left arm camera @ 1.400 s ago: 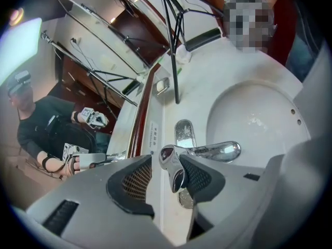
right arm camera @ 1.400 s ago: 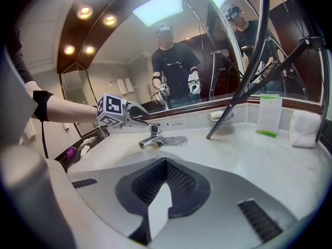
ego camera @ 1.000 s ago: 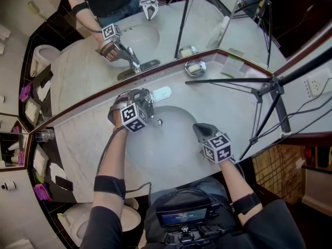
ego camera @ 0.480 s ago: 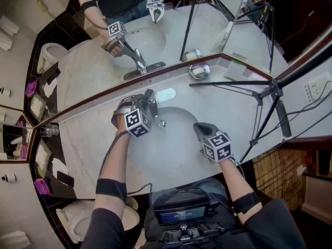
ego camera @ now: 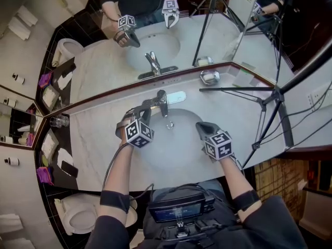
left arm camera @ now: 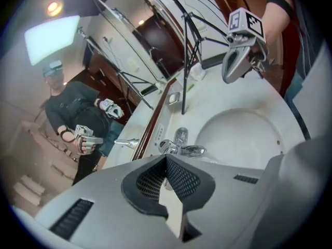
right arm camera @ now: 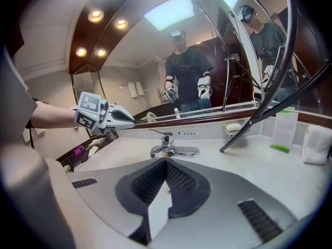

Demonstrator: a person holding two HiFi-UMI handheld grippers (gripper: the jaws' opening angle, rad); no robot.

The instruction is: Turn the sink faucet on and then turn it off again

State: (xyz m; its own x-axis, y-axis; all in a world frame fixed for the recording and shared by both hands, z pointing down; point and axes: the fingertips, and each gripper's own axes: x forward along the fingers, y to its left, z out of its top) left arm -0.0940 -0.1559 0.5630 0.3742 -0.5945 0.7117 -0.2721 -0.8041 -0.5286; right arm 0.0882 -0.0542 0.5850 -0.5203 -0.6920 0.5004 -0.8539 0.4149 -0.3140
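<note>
The chrome faucet (ego camera: pixel 162 102) stands at the back rim of the white sink basin (ego camera: pixel 171 149), its lever (right arm camera: pixel 154 133) angled up to the left. My left gripper (ego camera: pixel 146 111) hovers just left of the faucet, clear of it. Its jaws have just been closing and now meet with nothing between them; in the left gripper view (left arm camera: pixel 166 161) the faucet (left arm camera: pixel 179 147) lies just past the tips. Over the basin's right side, my right gripper (ego camera: pixel 201 127) is shut and empty. In the right gripper view (right arm camera: pixel 166 163) it faces the faucet (right arm camera: pixel 167 148), with the left gripper (right arm camera: pixel 111 115) to the left.
A wall mirror (ego camera: pixel 155 40) runs behind the marble counter (ego camera: pixel 98 139). A soap dish (ego camera: pixel 210 77) and tripod legs (ego camera: pixel 244 90) stand at the back right. A glass (ego camera: pixel 59 121) sits at the far left, with a toilet (ego camera: pixel 85 219) below.
My left gripper has drawn back from the faucet lever toward me and lifted, and its jaws have gone from open to shut. The right gripper has risen slightly.
</note>
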